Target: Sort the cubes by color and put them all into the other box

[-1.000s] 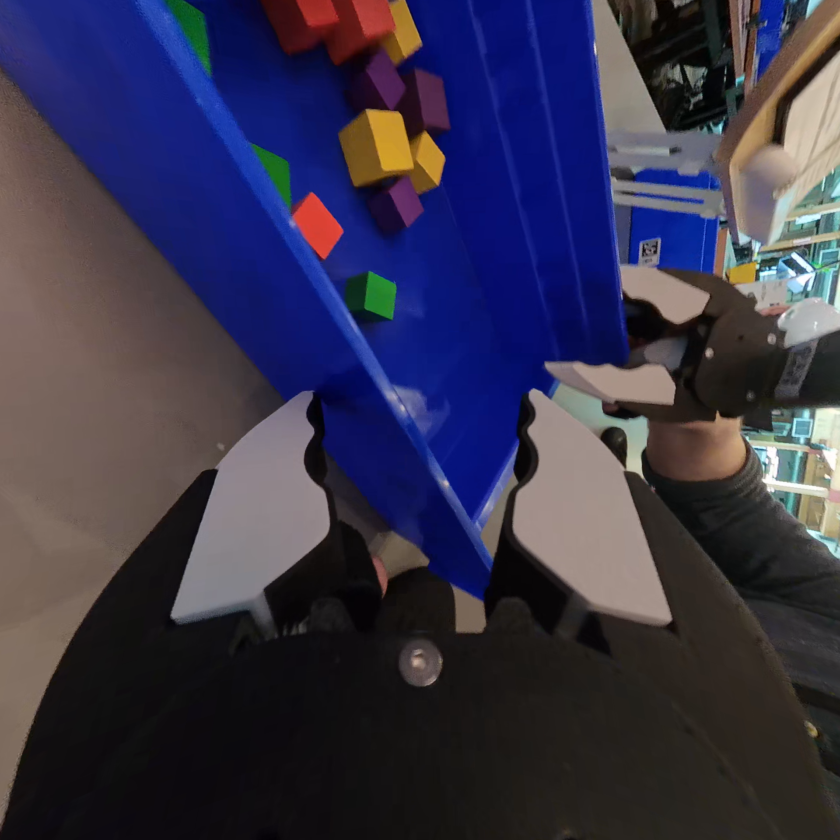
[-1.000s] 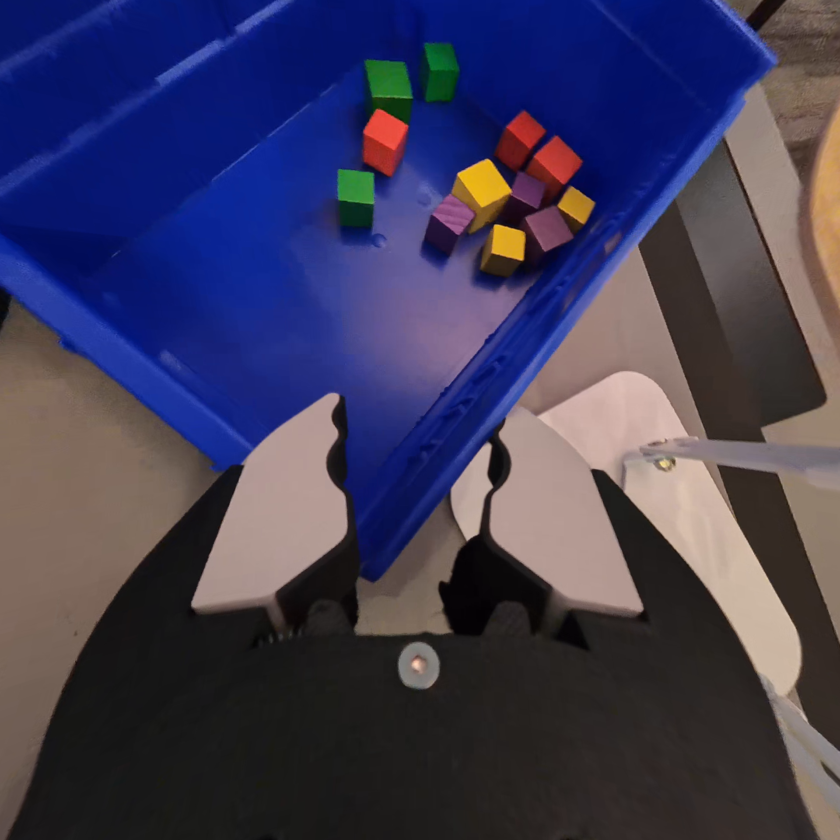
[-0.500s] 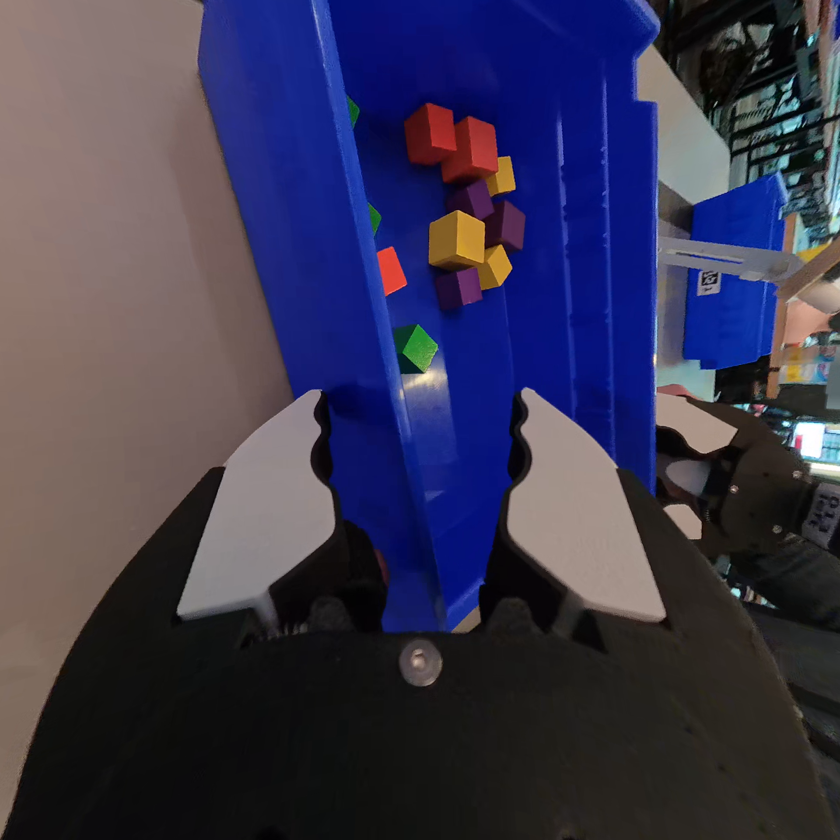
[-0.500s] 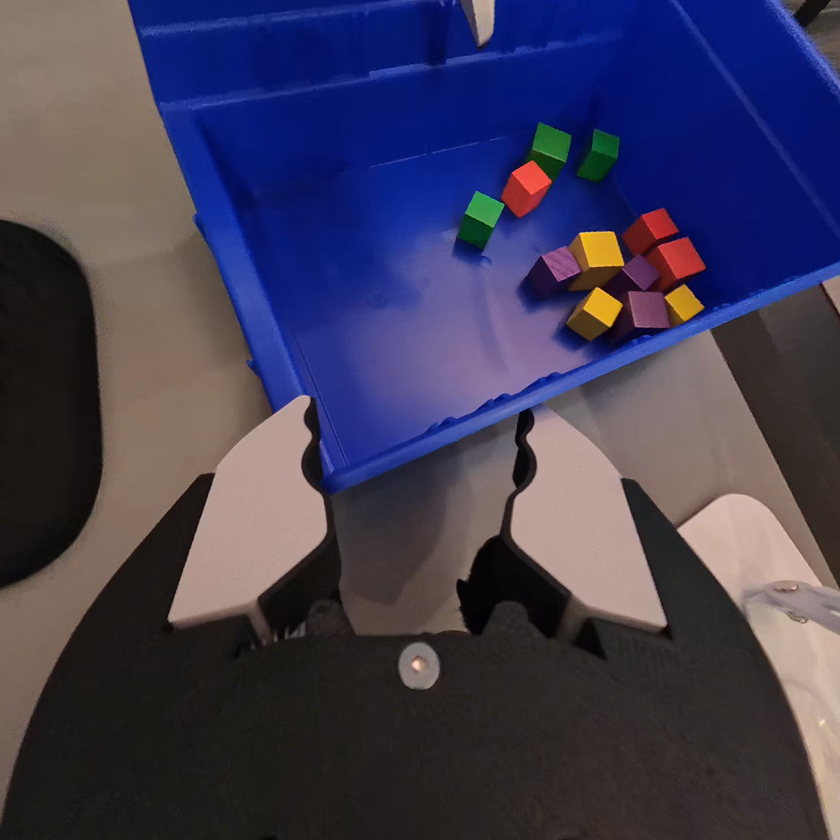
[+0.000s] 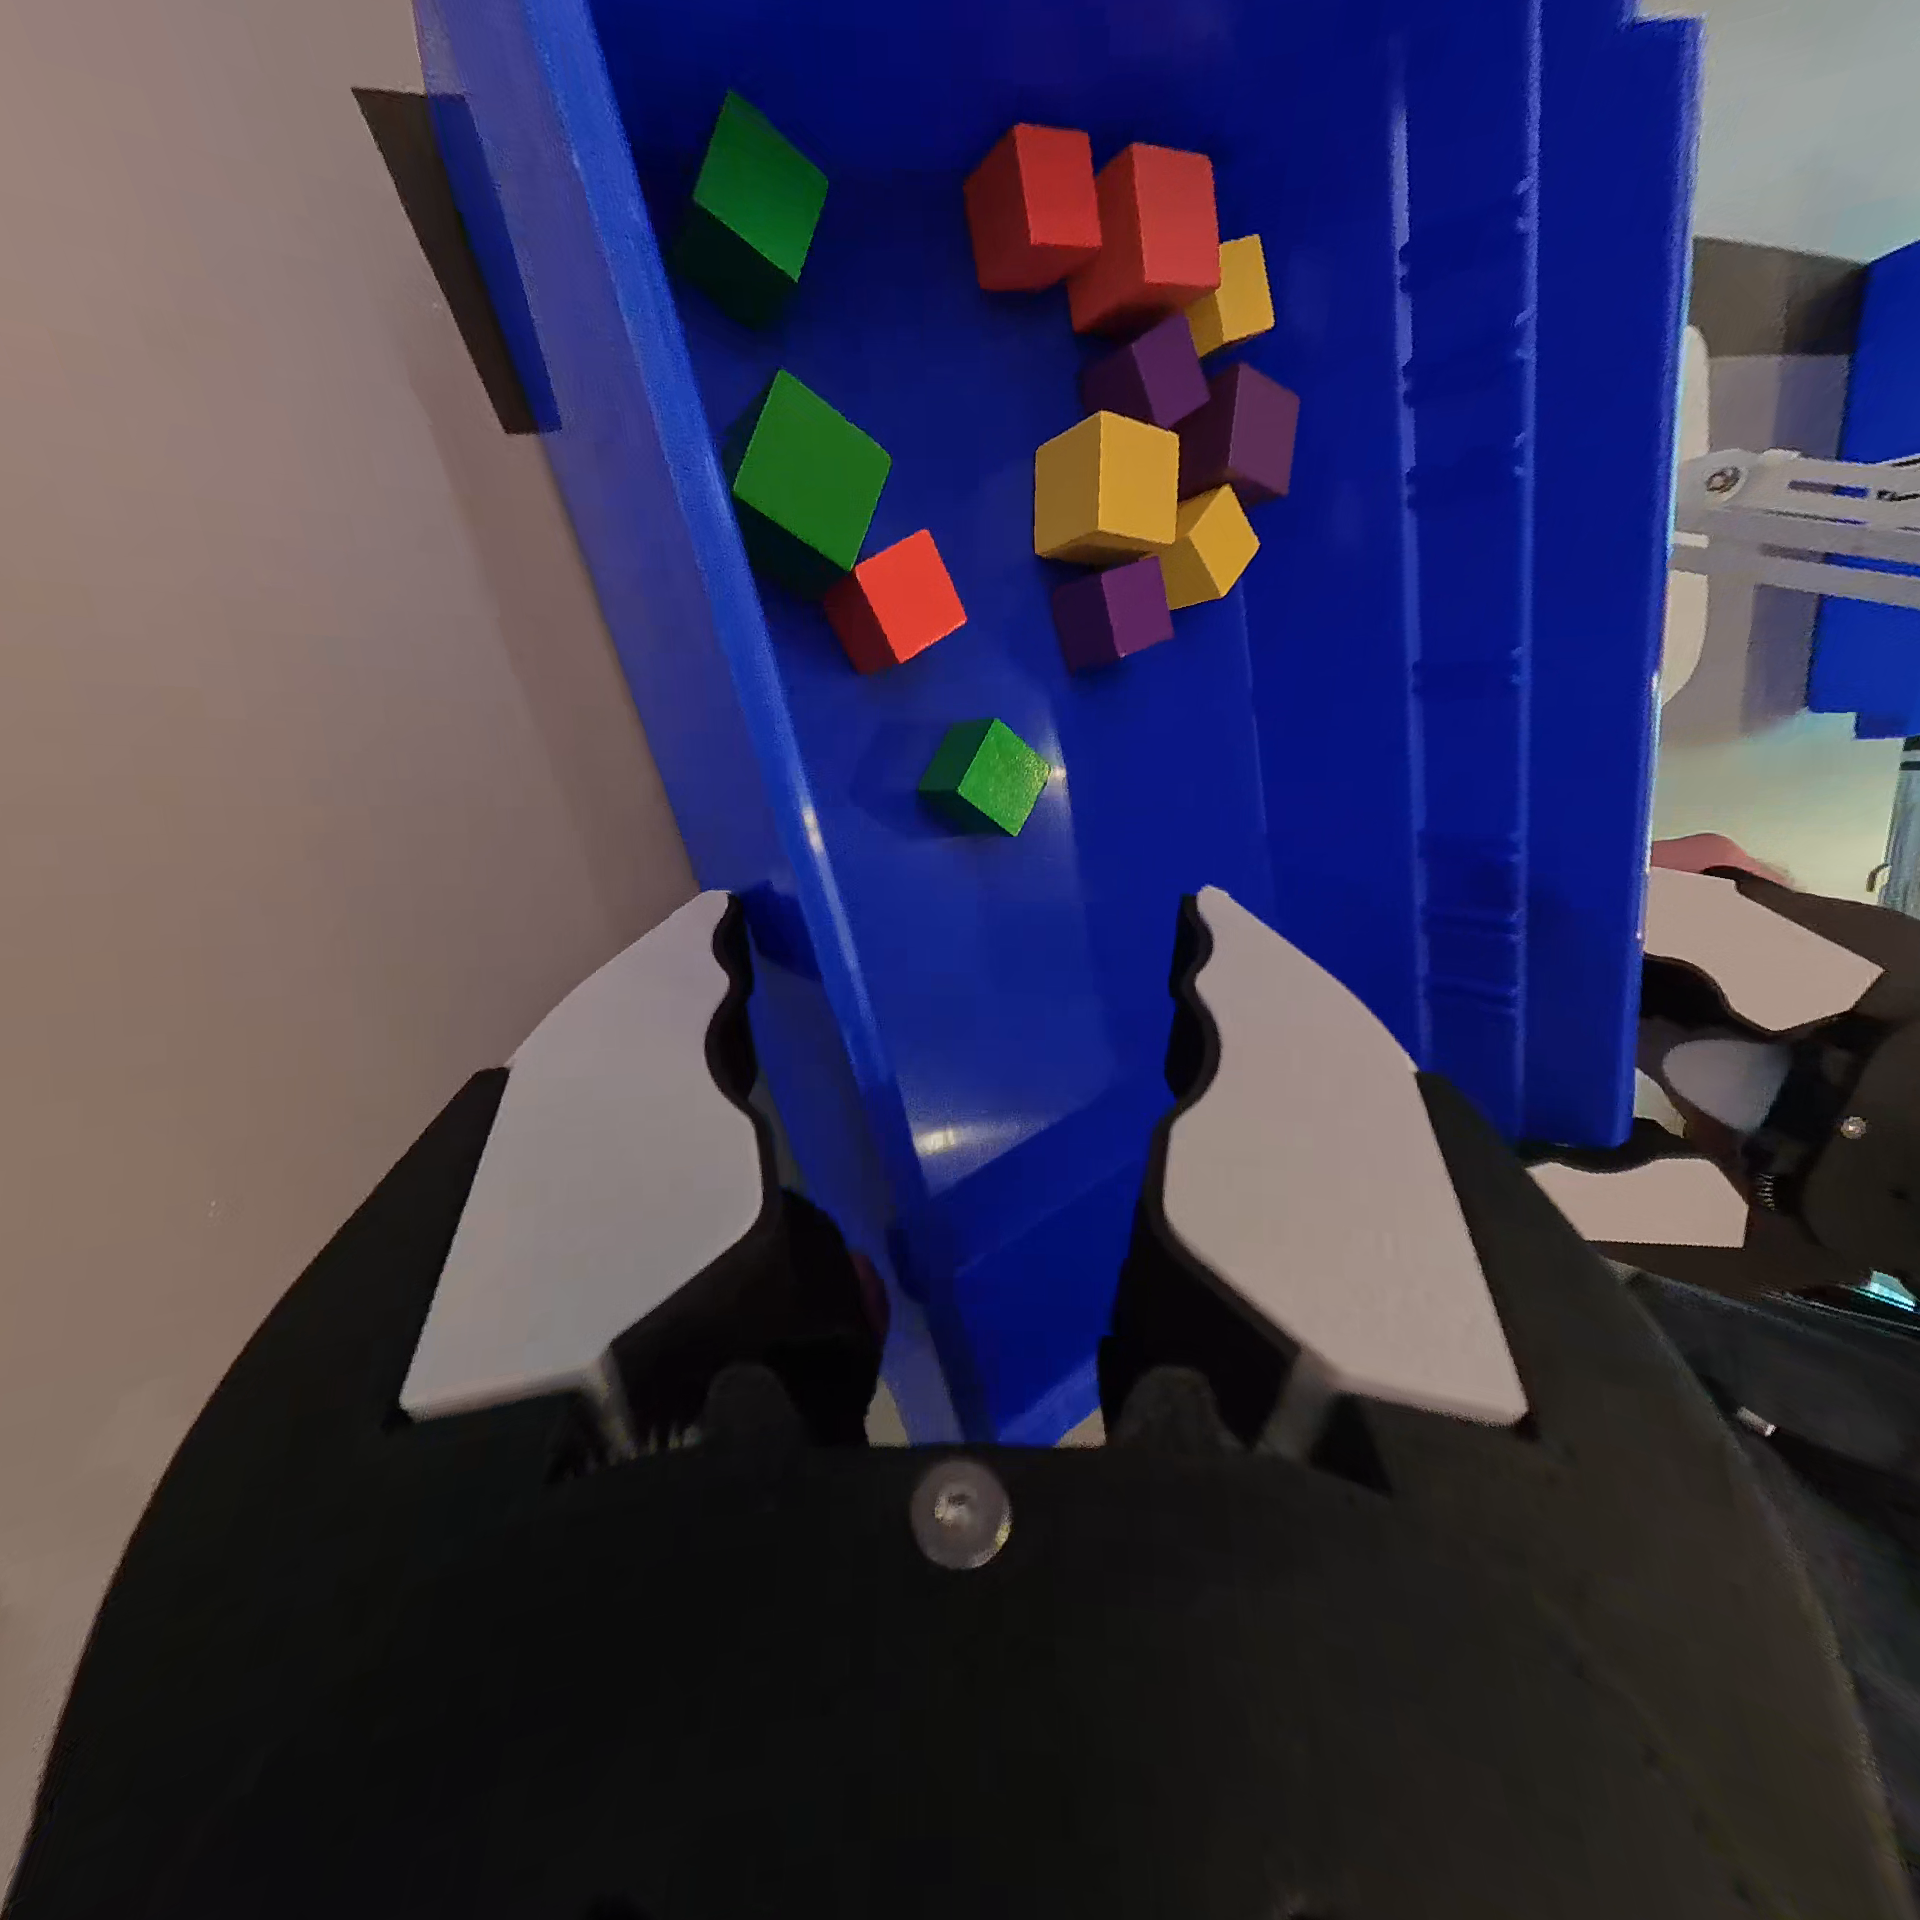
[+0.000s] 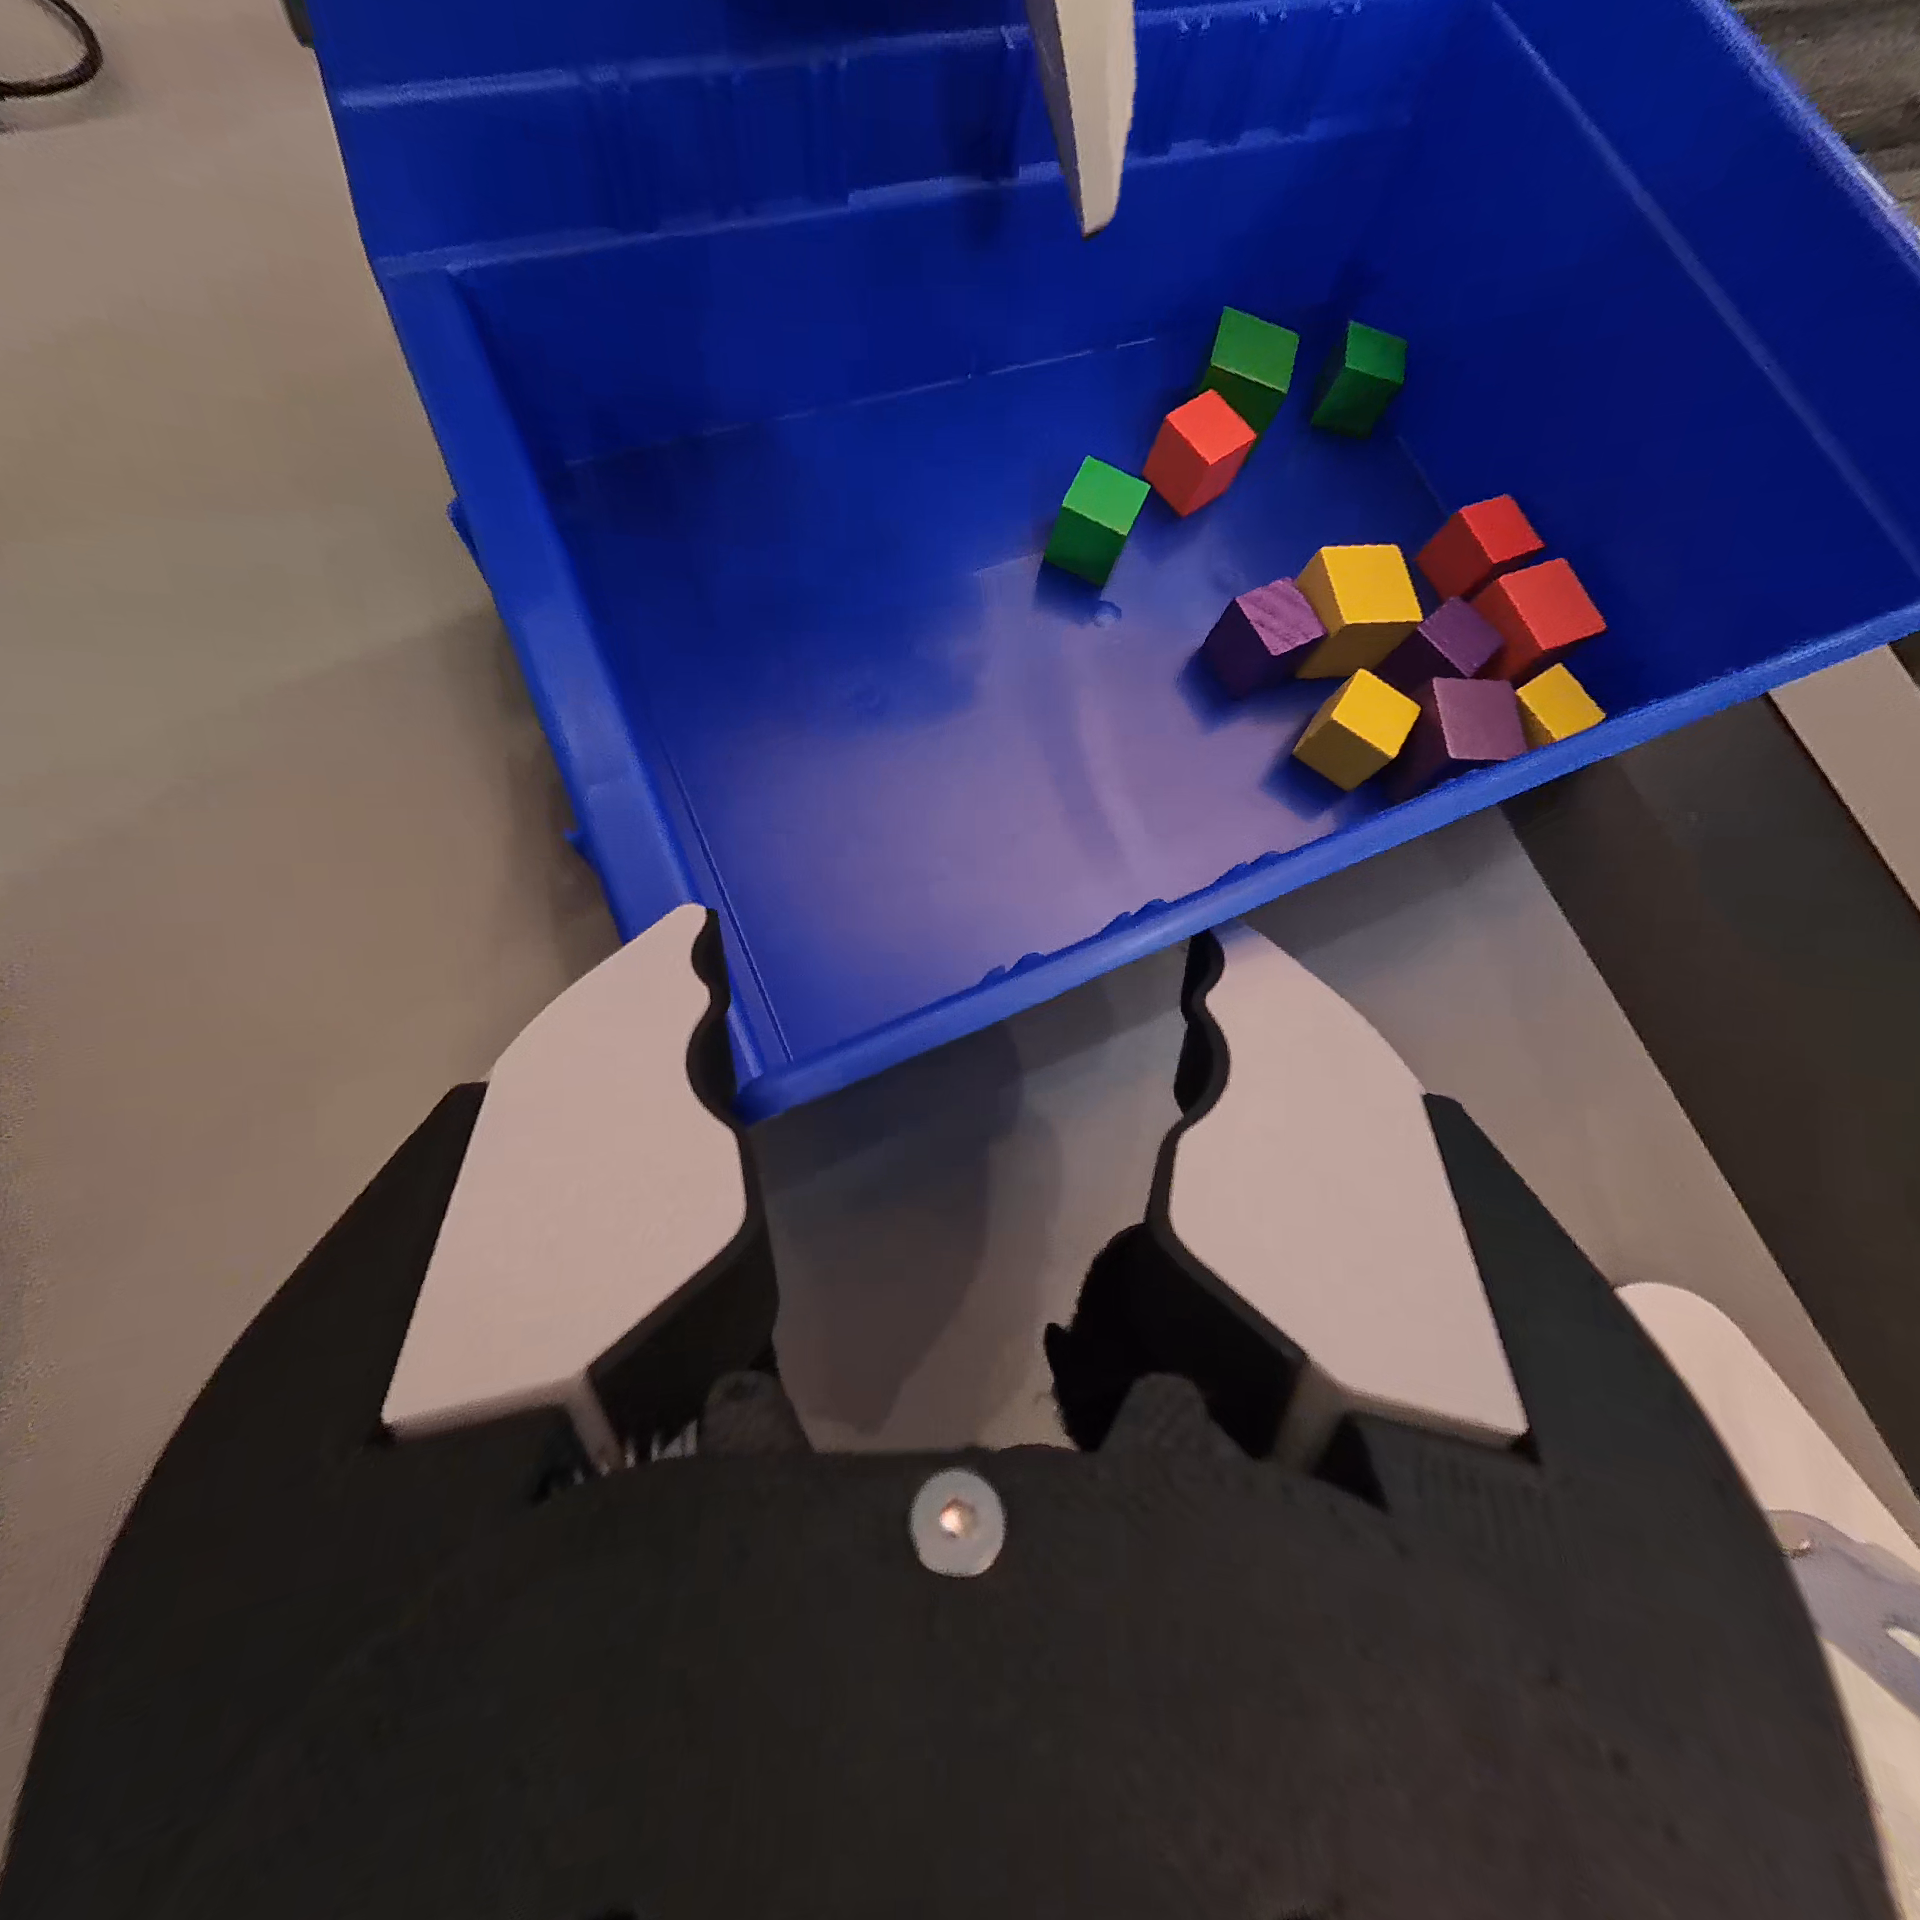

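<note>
A blue bin (image 5: 1340,727) holds several loose cubes: green (image 5: 987,777), red (image 5: 899,601), yellow (image 5: 1107,486) and purple (image 5: 1117,623). My left gripper (image 5: 961,904) is open and straddles the bin's side wall near a corner, one finger outside and one inside; the pads do not press on the wall. In the right wrist view the same bin (image 6: 883,727) lies ahead with the green (image 6: 1096,514), red (image 6: 1200,449), yellow (image 6: 1361,603) and purple (image 6: 1262,634) cubes at its right side. My right gripper (image 6: 951,930) is open and empty at the bin's near corner, over the table.
The bin's far end has divider walls (image 6: 727,135), where a left finger (image 6: 1086,104) shows. A second blue box (image 5: 1870,468) stands behind a white bar (image 5: 1818,499). A dark strip (image 6: 1766,883) and a white plate (image 6: 1745,1403) lie right of the bin.
My right jaws widened and drew back from the bin's corner, which they straddled a second ago. My left gripper moved along the wall, closer to the cubes.
</note>
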`<state>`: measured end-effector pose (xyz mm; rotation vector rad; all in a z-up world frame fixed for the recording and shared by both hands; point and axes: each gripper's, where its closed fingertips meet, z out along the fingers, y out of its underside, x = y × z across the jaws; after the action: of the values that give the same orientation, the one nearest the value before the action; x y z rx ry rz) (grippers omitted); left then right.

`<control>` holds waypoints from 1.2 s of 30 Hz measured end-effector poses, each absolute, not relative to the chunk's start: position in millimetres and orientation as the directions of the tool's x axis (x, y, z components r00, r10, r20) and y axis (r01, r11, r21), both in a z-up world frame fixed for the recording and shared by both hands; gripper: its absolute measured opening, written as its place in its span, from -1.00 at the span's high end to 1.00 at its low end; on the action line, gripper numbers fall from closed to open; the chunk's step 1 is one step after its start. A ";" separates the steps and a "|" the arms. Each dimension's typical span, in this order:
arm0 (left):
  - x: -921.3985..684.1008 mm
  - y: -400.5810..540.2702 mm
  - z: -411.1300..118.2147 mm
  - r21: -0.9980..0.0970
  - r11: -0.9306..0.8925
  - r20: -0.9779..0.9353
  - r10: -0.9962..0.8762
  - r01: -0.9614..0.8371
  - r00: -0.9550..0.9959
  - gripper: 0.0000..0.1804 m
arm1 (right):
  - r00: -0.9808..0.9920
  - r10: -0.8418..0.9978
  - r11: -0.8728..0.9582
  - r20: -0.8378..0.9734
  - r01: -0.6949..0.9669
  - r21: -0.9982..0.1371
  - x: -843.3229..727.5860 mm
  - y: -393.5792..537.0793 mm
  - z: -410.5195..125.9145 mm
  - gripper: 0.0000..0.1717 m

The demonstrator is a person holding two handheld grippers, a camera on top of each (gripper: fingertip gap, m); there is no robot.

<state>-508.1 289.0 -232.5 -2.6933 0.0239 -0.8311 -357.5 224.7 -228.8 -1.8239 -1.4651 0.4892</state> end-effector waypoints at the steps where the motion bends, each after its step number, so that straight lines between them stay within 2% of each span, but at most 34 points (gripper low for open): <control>1: -508.9 289.6 -232.3 -0.293 -0.953 0.548 -0.102 0.077 0.830 0.10 | 0.275 0.948 -0.074 0.158 0.675 -0.734 -358.1 226.1 -229.4 0.01; 2: -509.9 290.3 -229.2 -0.287 -0.954 0.560 -0.092 0.089 0.824 0.07 | 0.267 0.951 -0.071 0.156 0.681 -0.729 -357.5 226.1 -229.5 0.00; 4: -513.9 295.0 -210.7 -0.348 -0.928 0.588 -0.104 0.135 0.802 0.06 | 0.260 0.953 -0.068 0.156 0.685 -0.725 -350.7 225.8 -226.0 0.02; 8: -524.6 288.0 -150.8 -0.568 -0.795 0.563 -0.189 0.211 0.804 0.09 | 0.179 0.963 0.036 0.199 0.650 -0.759 -320.5 206.1 -193.3 0.10; 12: -502.5 266.8 -120.9 -0.704 -0.704 0.406 -0.290 0.093 0.867 0.16 | 0.077 0.973 0.123 0.220 0.632 -0.765 -270.6 188.9 -160.8 0.22; 14: -478.4 260.3 -119.9 -0.713 -0.701 0.348 -0.345 0.008 0.872 0.19 | -0.025 0.974 0.191 0.224 0.620 -0.761 -241.4 178.4 -148.3 0.48; 18: -438.7 276.5 -128.2 -0.731 -0.669 0.220 -0.420 -0.136 0.881 0.23 | -0.127 0.936 0.335 0.330 0.617 -0.713 -180.0 179.9 -128.9 0.56; 22: -415.9 312.6 -129.7 -0.749 -0.647 0.206 -0.436 -0.146 0.876 0.23 | -0.076 0.938 0.323 0.338 0.546 -0.773 -142.9 188.9 -100.7 0.62; 28: -409.6 361.8 -109.5 -0.841 -0.540 0.230 -0.425 -0.041 0.875 0.29 | -0.014 0.971 0.225 0.240 0.401 -0.888 -123.6 200.3 -89.9 0.67; 33: -428.6 369.7 -119.2 -0.887 -0.462 0.207 -0.395 0.001 0.895 0.32 | -0.036 0.975 0.217 0.221 0.389 -0.895 -123.3 199.8 -100.3 0.68; 36: -432.8 365.5 -124.9 -0.877 -0.477 0.270 -0.393 0.055 0.879 0.27 | -0.080 0.975 0.220 0.205 0.410 -0.885 -125.1 190.7 -112.6 0.67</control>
<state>-432.8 365.5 -124.9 -2.0059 0.2458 -0.5410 -125.1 190.7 -112.6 -1.3218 -1.6387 0.8324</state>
